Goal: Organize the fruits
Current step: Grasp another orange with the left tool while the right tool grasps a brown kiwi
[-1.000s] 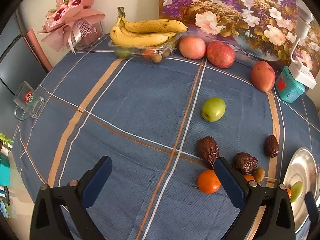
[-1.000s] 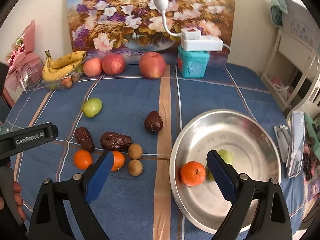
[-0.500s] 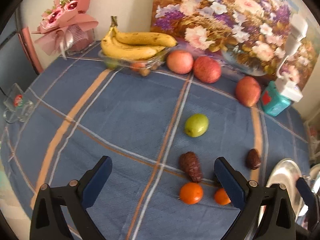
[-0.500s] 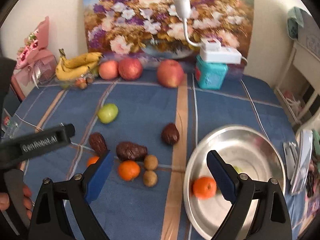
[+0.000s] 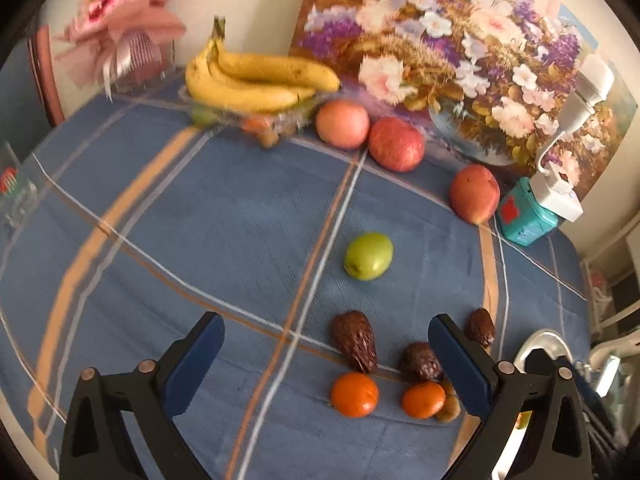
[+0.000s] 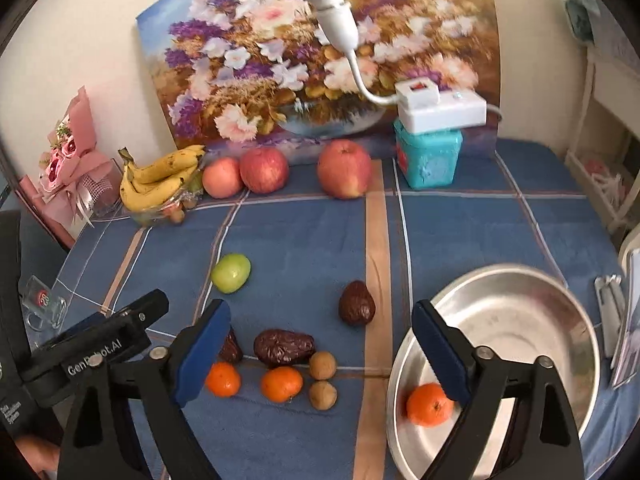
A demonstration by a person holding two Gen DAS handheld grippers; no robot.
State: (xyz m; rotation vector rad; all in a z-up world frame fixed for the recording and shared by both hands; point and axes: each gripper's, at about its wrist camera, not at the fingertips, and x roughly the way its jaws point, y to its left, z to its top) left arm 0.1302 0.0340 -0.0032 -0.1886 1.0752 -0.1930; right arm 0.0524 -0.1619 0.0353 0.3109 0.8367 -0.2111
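The right tongs [image 6: 320, 354] hang empty over the worktop [image 6: 460, 232], their jaws wide but narrowing, with nothing between the pads. Just beyond their right pad sits the steel bowl [image 6: 520, 320], which already holds one mandarin [image 6: 429, 405]; it looks to be the collecting place, set on this side so the right tongs can drop fruit in easily. Between and ahead of the jaws lies the loose cluster that is left to sort: two mandarins [image 6: 280, 384], two walnuts [image 6: 322, 365] and dark dates [image 6: 284, 347], with a green fruit [image 6: 231, 273] farther off to the left.

The left tongs [image 5: 326, 364] are wide open and hold nothing, angled down at the same cluster; the nearest mandarin [image 5: 354, 394] lies between their jaws, probably the next pick. Apples [image 6: 344, 168] and bananas [image 6: 160, 184] rest far ahead by the painting [image 6: 320, 60].
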